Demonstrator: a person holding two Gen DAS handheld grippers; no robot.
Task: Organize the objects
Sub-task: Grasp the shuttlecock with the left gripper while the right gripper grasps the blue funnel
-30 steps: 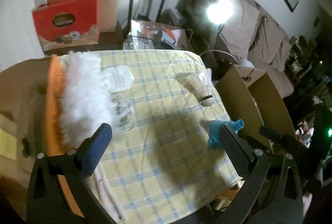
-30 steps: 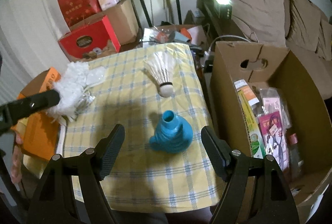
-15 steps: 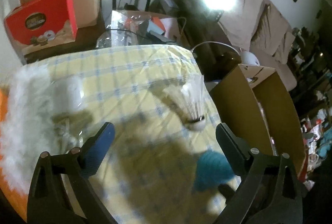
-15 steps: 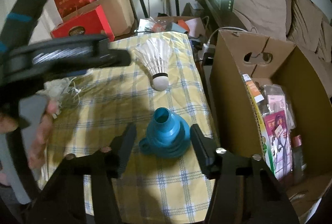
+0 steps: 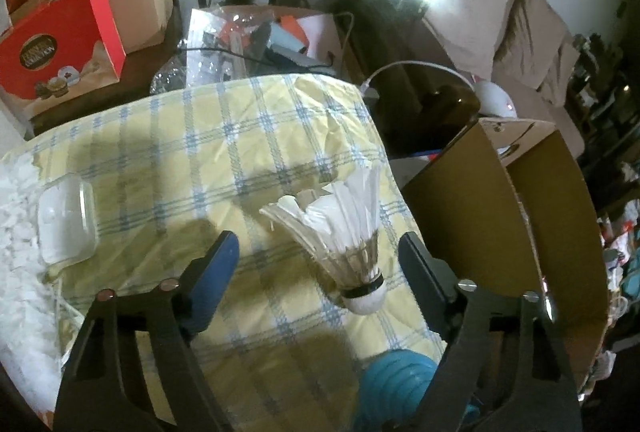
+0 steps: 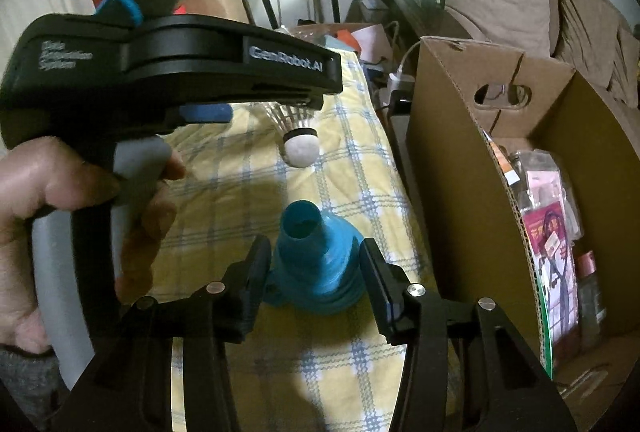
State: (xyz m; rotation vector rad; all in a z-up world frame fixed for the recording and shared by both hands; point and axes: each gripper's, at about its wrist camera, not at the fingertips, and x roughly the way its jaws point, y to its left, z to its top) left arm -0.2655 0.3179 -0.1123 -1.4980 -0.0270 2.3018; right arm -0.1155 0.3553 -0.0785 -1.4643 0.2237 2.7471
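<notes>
A white feather shuttlecock (image 5: 348,248) lies on the yellow checked tablecloth (image 5: 224,160), cork end toward me. My left gripper (image 5: 316,256) hovers open over it, one finger on each side and neither touching. In the right wrist view the shuttlecock (image 6: 300,146) shows just under that gripper's body. A blue collapsible funnel (image 6: 320,260) stands spout-up on the cloth. My right gripper (image 6: 316,268) has its pads against both sides of the funnel, which rests on the table. The funnel (image 5: 396,392) also peeks in at the bottom of the left wrist view.
An open cardboard box (image 6: 460,152) with several packaged items inside stands right of the table. A clear earbud case (image 5: 66,224) and a white fluffy item (image 5: 16,272) lie at the left. Red boxes (image 5: 56,48), speaker stands and a sofa are behind. A hand (image 6: 60,216) holds the left gripper.
My left gripper has swung right from the fluffy item to sit over the shuttlecock. My right gripper has moved forward and narrowed from wide open onto the blue funnel.
</notes>
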